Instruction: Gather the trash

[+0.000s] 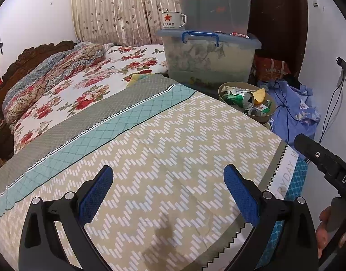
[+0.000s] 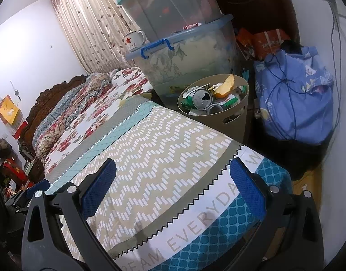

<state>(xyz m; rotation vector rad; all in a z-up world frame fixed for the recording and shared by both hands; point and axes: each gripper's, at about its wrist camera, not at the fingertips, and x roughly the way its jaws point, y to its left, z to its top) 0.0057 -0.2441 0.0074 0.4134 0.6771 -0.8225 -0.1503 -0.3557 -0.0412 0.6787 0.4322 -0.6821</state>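
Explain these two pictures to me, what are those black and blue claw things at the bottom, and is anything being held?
Those are two hand-held grippers, each carrying its own camera looking forward along its fingers. One picture comes from the left gripper, the other from the right gripper. Both are open and hold nothing. Below them lies a bed with a beige zigzag-patterned cover. Beside the bed stands a round tan plastic bin already filled with trash, including a crushed green drink can. Stacked clear plastic storage boxes stand behind it.

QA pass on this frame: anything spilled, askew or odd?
One oddity: a dark stain on the bedsheet between the open left tongs. The bin is heaped with cans and peel, but nothing has spilled.
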